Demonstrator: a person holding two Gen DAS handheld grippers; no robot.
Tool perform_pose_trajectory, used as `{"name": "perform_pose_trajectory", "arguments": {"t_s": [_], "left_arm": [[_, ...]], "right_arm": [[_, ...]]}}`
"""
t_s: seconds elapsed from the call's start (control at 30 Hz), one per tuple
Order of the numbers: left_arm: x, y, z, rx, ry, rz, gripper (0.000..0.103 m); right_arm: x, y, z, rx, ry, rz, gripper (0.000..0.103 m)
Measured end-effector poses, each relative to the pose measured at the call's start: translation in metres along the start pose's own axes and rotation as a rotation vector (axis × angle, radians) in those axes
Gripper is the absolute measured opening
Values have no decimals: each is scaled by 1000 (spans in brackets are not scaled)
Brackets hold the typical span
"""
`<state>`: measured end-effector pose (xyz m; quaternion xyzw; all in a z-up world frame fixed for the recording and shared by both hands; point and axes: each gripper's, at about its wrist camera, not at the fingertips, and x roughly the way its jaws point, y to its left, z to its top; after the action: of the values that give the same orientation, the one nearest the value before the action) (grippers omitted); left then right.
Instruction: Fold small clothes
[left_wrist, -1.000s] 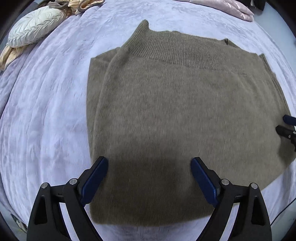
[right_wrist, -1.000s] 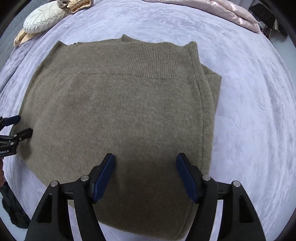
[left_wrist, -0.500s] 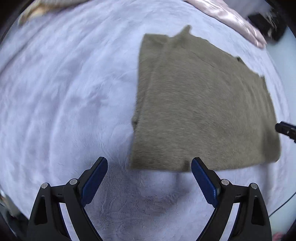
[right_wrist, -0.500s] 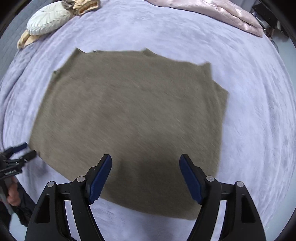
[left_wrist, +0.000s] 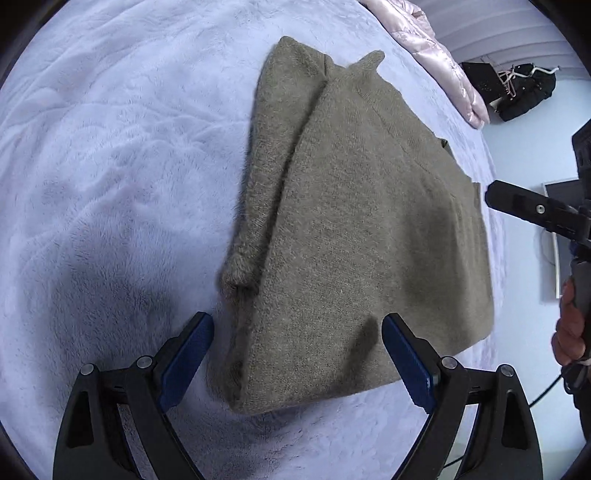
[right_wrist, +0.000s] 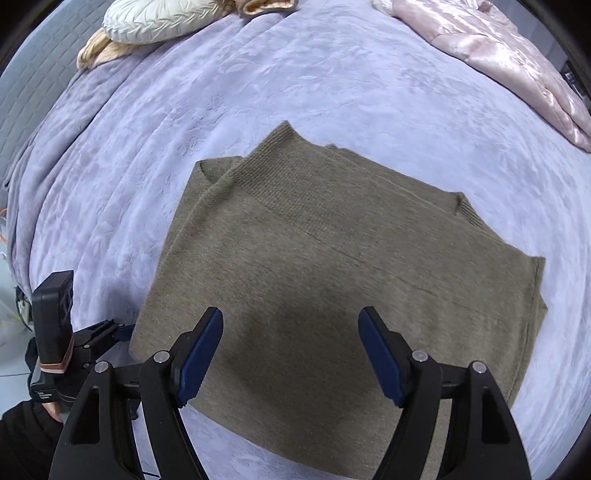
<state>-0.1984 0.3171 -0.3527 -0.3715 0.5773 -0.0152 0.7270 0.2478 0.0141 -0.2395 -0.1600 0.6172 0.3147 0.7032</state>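
My left tongs (left_wrist: 297, 363) gape empty at the sweater (left_wrist: 354, 236) near corner; right tongs (right_wrist: 290, 356) gape over its middle; long axis runs away from me

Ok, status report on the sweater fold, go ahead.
Left tool open, empty. Right tool open, empty. Olive sweater folded flat on the lavender blanket. Nothing in the way.

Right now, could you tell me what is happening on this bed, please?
A person is folding an olive knit sweater on a lavender blanket. It lies flat, already folded into a rough rectangle. The left hand-held gripper and the right hand-held gripper both hang open above its near edge, gripping nothing.
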Motion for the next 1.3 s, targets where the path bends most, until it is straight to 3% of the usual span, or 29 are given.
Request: {"name": "perform_pose_trajectory", "arguments": {"t_s": [0.17, 0.27, 0.37, 0.4, 0.43, 0.5, 0.63, 0.7, 0.87, 1.0, 1.1, 1.17, 1.3], "left_arm": [[-14, 26, -5, -27, -15, -161, 92], [-10, 33, 2, -39, 3, -206, 93], [-5, 26, 9, -23, 7, -230, 101], [-4, 19, 11, -5, 12, -227, 99], [-3, 12, 12, 17, 14, -228, 82], [4, 3, 13, 27, 34, -198, 50], [5, 13, 13, -41, 37, -184, 32], [0, 12, 13, -45, 27, -177, 30], [-3, -4, 10, -39, 11, -64, 30], [-6, -23, 7, -11, -22, 24, 30], [-4, -35, 6, 20, -37, 63, 30], [1, -40, 10, 15, -33, 68, 27], [2, -66, 19, 66, -42, 113, 24]], "right_arm": [[18, 4, 19, 61, 25, 44, 79], [25, 12, 31, 65, 30, 49, 79], [33, 23, 40, 49, 41, 56, 79], [36, 27, 42, 39, 46, 54, 79], [37, 29, 43, 32, 51, 53, 79], [44, 37, 49, 23, 63, 46, 79], [60, 45, 66, 54, 87, 27, 79], [70, 49, 79, 99, 102, 34, 79], [99, 68, 105, 158, 171, -25, 79], [121, 98, 116, 104, 234, -152, 87], [136, 111, 119, 40, 269, -232, 87], [138, 115, 120, 1, 260, -235, 82], [120, 104, 120, -12, 226, -197, 36]]}}
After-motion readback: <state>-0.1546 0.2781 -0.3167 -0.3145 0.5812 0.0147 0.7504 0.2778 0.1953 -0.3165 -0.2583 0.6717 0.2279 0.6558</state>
